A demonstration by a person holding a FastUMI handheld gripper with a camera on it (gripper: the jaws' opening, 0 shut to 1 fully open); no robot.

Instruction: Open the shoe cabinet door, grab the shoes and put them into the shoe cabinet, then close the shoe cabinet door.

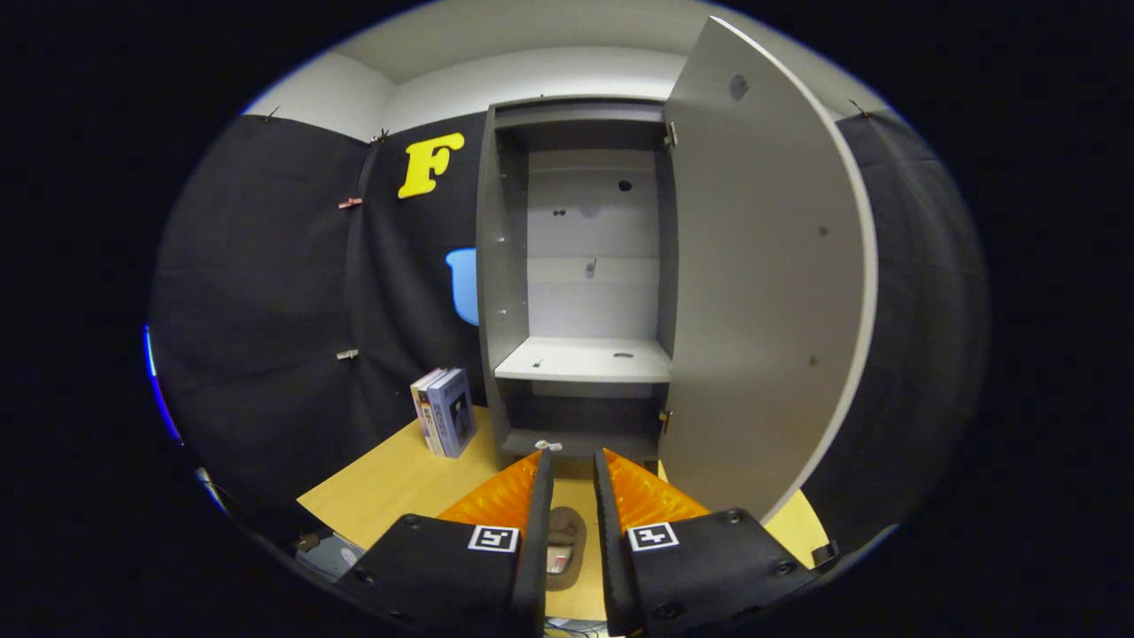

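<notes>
The grey shoe cabinet (505,266) stands at the back of the wooden table (399,487). Its door (762,283) is swung wide open to the right. Inside are a pale shelf (585,359) and a dark lower compartment (580,416), both bare. A small brown shoe (565,545) lies on the table below me, seen from above through the gap between my fingers. My gripper (572,456) points level at the cabinet's lower compartment. Its fingers stand a narrow gap apart, and I see nothing pinched between them.
Two or three books (446,412) stand upright on the table just left of the cabinet. The open door's edge reaches forward on the right, close to my right finger. Black cloth walls close in the table on both sides.
</notes>
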